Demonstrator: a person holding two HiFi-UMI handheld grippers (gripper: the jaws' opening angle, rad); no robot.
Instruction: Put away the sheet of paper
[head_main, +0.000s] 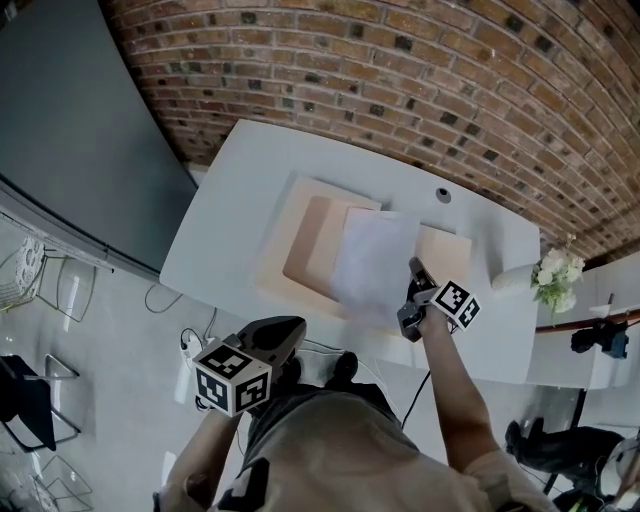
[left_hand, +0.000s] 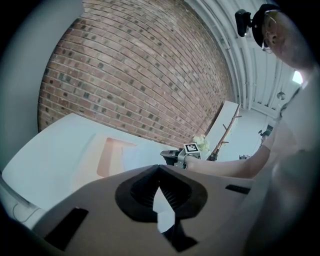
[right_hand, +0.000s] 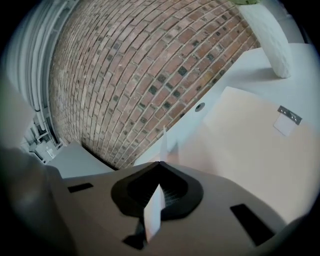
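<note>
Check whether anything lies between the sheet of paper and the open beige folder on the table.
Nothing visible does. The right gripper is shut on the sheet of paper and holds it directly over the beige folder. The open face of the folder around the sheet is bare.

The pale grey desk (head_main: 225, 200) lies bare along its left side. A red brick wall (head_main: 400, 70) closes its far edge, a white vase of flowers (head_main: 553, 272) blocks the right end, and the white sheet of paper (head_main: 375, 260), pinched in the right hand-held gripper (head_main: 413, 268), overhangs the beige folders (head_main: 300, 240)
</note>
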